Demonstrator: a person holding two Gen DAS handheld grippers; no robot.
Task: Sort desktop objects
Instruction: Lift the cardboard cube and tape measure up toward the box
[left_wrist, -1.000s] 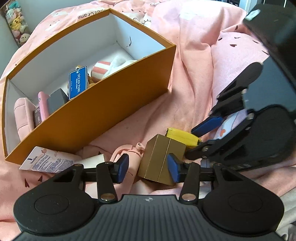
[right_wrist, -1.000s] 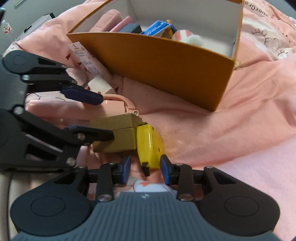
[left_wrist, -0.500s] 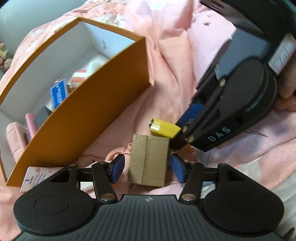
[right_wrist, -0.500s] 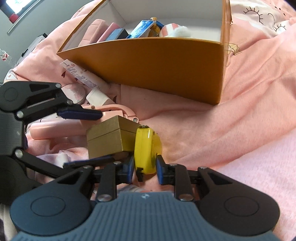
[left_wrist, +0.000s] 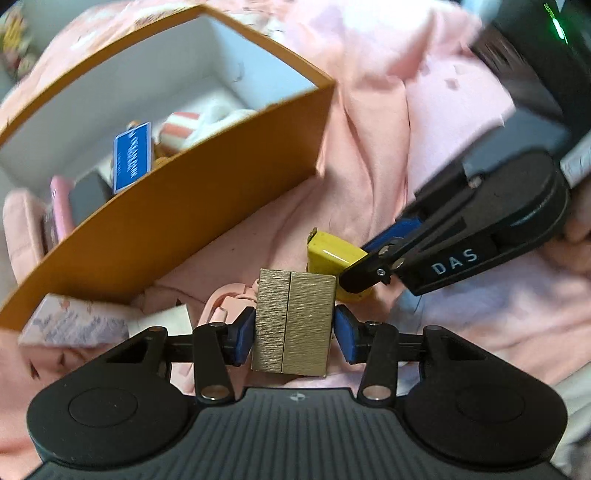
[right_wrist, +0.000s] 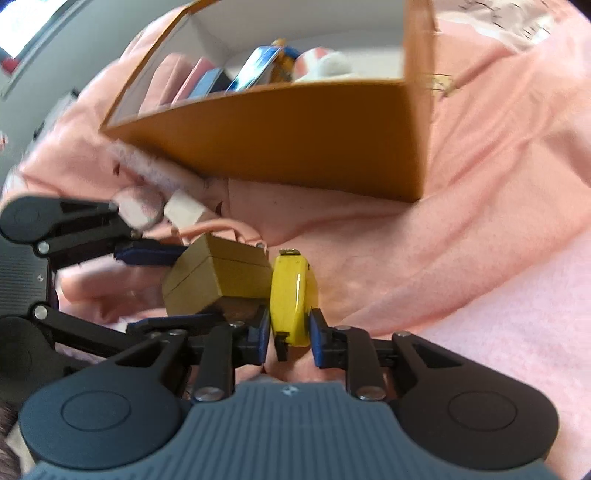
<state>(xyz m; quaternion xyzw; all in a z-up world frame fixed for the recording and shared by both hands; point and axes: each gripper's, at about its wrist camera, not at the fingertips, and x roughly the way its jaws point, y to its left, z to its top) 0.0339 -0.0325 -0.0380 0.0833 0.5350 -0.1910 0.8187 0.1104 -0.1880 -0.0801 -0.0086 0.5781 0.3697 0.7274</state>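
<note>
My left gripper (left_wrist: 293, 334) is shut on a small gold box (left_wrist: 293, 321), its blue pads against both sides. The gold box also shows in the right wrist view (right_wrist: 218, 280), held between the left gripper's fingers (right_wrist: 151, 254). My right gripper (right_wrist: 288, 338) is shut on a yellow tape measure (right_wrist: 291, 299), which stands on edge right beside the gold box. In the left wrist view the tape measure (left_wrist: 332, 254) sits behind the box, with the right gripper's fingers (left_wrist: 391, 232) around it.
An open orange box (left_wrist: 177, 206) with white inside stands behind on pink bedding (left_wrist: 369, 147); it holds a blue card (left_wrist: 132, 157), a striped plush and pink items. A white tube (left_wrist: 77, 321) and a pink object (left_wrist: 225, 306) lie by its front wall.
Both grippers have closed, the left on the gold box and the right on the tape measure. Both views have shifted and the orange box looks nearer in the right wrist view.
</note>
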